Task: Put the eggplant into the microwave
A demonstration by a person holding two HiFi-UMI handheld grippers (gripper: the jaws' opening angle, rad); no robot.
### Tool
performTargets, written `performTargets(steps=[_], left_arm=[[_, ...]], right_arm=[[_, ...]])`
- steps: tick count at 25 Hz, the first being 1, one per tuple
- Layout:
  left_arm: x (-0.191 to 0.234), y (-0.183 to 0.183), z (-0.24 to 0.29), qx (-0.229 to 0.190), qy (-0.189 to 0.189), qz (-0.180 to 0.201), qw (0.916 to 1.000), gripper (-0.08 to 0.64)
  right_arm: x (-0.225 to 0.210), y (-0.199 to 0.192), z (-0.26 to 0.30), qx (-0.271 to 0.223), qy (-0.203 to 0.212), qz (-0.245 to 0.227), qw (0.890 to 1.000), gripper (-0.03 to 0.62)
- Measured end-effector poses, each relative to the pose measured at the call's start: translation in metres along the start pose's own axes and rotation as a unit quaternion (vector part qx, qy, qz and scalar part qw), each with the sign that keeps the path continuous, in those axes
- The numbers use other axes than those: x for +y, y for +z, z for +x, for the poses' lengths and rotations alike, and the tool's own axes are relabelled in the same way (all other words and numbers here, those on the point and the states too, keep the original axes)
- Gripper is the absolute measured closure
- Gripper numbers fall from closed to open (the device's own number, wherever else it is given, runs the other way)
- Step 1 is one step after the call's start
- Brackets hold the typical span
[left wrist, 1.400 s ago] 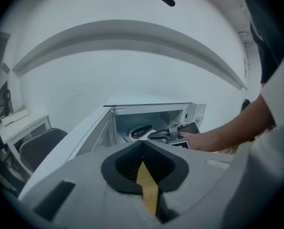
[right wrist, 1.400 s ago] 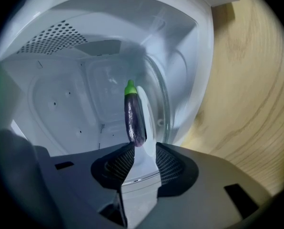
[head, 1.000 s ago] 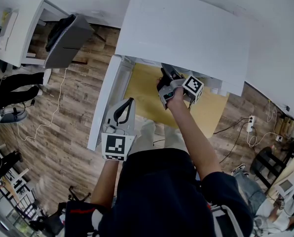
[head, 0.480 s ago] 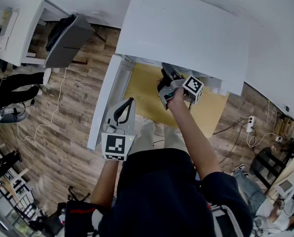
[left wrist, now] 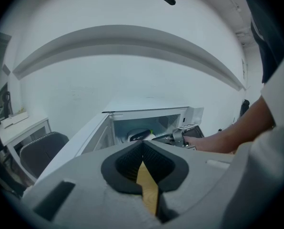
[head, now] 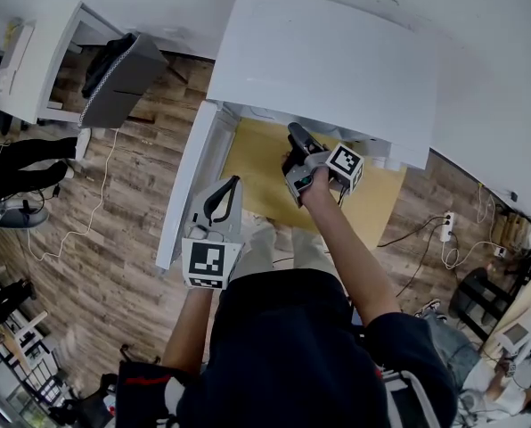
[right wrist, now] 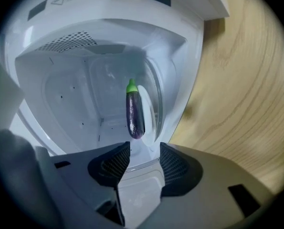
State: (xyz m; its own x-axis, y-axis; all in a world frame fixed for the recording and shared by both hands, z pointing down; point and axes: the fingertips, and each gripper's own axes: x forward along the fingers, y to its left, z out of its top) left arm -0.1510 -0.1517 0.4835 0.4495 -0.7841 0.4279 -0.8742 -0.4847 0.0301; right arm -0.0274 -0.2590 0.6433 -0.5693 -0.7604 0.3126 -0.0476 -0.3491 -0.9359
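Purple glossy eggplant [right wrist: 134, 113], green cap, slender

The left grey two-jaw gripper with black ribbed pads [head: 236, 182] is held low in front of the torso, pointing forward and slightly down. Its jaws are closed tip to tip and empty. The left forearm [head: 191, 328] stays close to the body. The right grey two-jaw gripper [head: 294, 134] is carried forward on the outstretched bare right forearm [head: 347, 252]. Its jaws have just been opening, then eased slightly inward. They stand apart with nothing between the pads.
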Motion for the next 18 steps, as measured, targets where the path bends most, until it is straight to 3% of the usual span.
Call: performTargets(steps=[9, 15, 18], left_arm=[[-0.007, 0.022, -0.012, -0.027, 0.001, 0.008, 0.9996, 0.546], [-0.007, 0.041, -0.018, -0.051, 0.012, 0.01, 0.9986, 0.546], [-0.006, 0.053, -0.024, -0.065, 0.017, 0.013, 0.9977, 0.546]], right_arm=[[0.021, -0.032, -0.034, 0.061, -0.024, -0.104, 0.992, 0.568], [0.067, -0.047, -0.059, 0.087, 0.0, -0.226, 0.97, 0.58], [0.094, -0.053, -0.076, 0.095, 0.016, -0.287, 0.953, 0.58]])
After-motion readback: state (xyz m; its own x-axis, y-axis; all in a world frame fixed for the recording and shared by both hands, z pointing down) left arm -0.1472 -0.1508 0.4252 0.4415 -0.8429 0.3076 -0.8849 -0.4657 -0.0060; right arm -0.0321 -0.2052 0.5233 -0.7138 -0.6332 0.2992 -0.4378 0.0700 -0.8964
